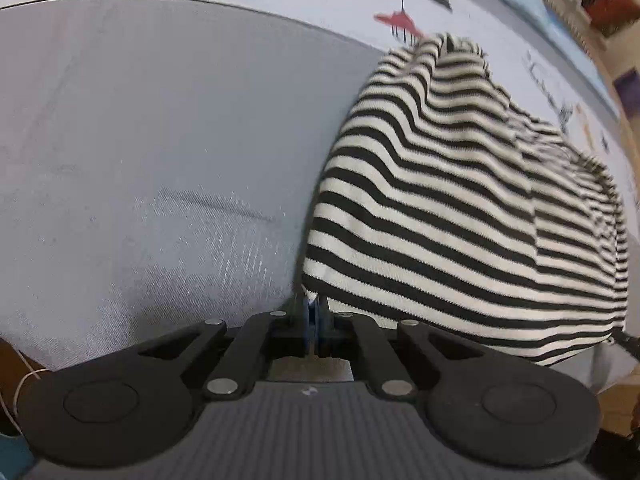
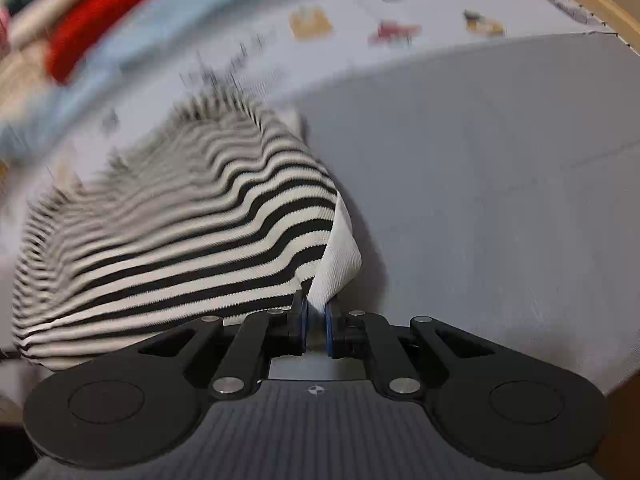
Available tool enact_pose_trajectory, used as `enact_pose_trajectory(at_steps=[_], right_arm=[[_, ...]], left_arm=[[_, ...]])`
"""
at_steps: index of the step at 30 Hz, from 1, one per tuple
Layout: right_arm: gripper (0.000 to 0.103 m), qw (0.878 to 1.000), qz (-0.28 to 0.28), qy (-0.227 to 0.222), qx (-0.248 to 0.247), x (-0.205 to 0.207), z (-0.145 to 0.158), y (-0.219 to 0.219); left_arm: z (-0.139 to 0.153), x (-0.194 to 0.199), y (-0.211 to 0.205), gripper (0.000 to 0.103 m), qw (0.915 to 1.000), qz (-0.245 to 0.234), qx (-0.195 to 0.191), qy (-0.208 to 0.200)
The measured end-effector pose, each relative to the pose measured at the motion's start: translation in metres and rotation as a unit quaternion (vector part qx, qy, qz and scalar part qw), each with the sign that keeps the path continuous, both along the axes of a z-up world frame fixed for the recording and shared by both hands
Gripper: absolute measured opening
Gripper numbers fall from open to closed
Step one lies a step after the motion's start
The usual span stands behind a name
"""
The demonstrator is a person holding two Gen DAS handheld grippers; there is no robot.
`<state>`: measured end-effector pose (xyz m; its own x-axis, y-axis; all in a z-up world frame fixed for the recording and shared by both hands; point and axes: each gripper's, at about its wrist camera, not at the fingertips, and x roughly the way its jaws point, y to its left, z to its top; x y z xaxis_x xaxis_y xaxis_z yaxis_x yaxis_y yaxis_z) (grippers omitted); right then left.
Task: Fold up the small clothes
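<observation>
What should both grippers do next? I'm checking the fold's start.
Probably lift both corners together. The left gripper and right gripper are each shut on an edge of the striped garment, which sags bunched on the grey mat.

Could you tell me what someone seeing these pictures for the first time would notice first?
The black-and-white striped garment stands out, bunched on the grey cloth. The left gripper is shut on its near corner at the bottom of the left wrist view, and the right gripper pinches its white edge at the bottom of the right wrist view. Beyond lies a pale printed sheet, with something red, blurred, at the far left.
</observation>
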<state>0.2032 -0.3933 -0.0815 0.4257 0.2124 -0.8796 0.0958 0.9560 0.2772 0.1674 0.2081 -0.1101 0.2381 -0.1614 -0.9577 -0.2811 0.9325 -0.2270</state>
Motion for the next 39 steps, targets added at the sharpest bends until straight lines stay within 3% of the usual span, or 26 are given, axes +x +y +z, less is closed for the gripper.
enact_pose_trajectory(at_steps=[2, 5, 7, 9, 10, 13, 14, 16, 18, 20, 22, 26, 29, 34, 36, 39], right_arm=[[0.008, 1.000, 0.011, 0.005, -0.019, 0.000, -0.003, 0.004], [0.012, 0.999, 0.014, -0.001, -0.045, 0.003, -0.001, 0.009], [0.014, 0.996, 0.002, -0.012, -0.088, 0.002, 0.003, 0.009], [0.014, 0.988, -0.023, -0.019, -0.149, 0.001, 0.005, 0.005], [0.016, 0.988, -0.037, -0.025, -0.151, 0.002, 0.008, 0.001], [0.016, 0.994, -0.038, -0.082, -0.054, 0.000, 0.022, -0.009], [0.016, 0.995, -0.019, -0.093, -0.023, -0.001, 0.024, -0.007], [0.016, 0.996, 0.022, -0.081, 0.011, 0.001, 0.020, 0.003], [0.016, 0.997, 0.062, -0.041, -0.007, 0.006, 0.005, 0.016], [0.017, 0.994, 0.092, 0.013, -0.058, 0.010, -0.015, 0.027], [0.017, 0.991, 0.101, 0.033, -0.078, 0.009, -0.024, 0.028], [0.017, 0.992, 0.097, 0.019, -0.082, 0.008, -0.016, 0.027], [0.017, 0.992, 0.097, -0.038, -0.076, -0.002, 0.002, 0.033], [0.019, 0.989, 0.106, -0.097, -0.029, 0.007, 0.017, 0.042], [0.024, 0.989, 0.123, -0.080, -0.034, 0.016, 0.010, 0.054], [0.025, 0.984, 0.148, -0.002, -0.101, 0.024, -0.015, 0.071]], left_arm=[[0.002, 0.002, -0.005, 0.003, 1.0000, -0.005, 0.005, 0.002], [0.013, 0.016, -0.013, 0.006, 0.9989, -0.013, 0.032, -0.031], [0.023, 0.018, -0.015, 0.014, 0.9965, -0.009, 0.060, -0.057], [0.032, 0.018, -0.016, 0.014, 0.9945, -0.005, 0.064, -0.083], [0.038, 0.019, -0.017, 0.014, 0.9933, -0.005, 0.057, -0.100], [0.046, 0.019, -0.028, 0.016, 0.9901, -0.034, 0.030, -0.132], [0.045, 0.021, -0.034, 0.019, 0.9901, -0.049, 0.020, -0.130], [0.037, 0.023, -0.046, 0.036, 0.9905, -0.081, 0.010, -0.110], [0.019, 0.028, -0.061, 0.046, 0.9912, -0.110, 0.038, -0.063], [-0.005, 0.032, -0.065, 0.048, 0.9913, -0.111, 0.070, 0.006], [-0.007, 0.036, -0.061, 0.050, 0.9930, -0.094, 0.070, 0.017], [0.020, 0.039, -0.055, 0.050, 0.9933, -0.063, 0.080, -0.055], [0.037, 0.041, -0.060, 0.050, 0.9905, -0.054, 0.067, -0.107], [0.051, 0.054, -0.101, 0.050, 0.9805, -0.098, 0.037, -0.166], [0.052, 0.062, -0.122, 0.050, 0.9766, -0.113, 0.025, -0.181], [0.046, 0.071, -0.146, 0.050, 0.9753, -0.124, 0.016, -0.182]])
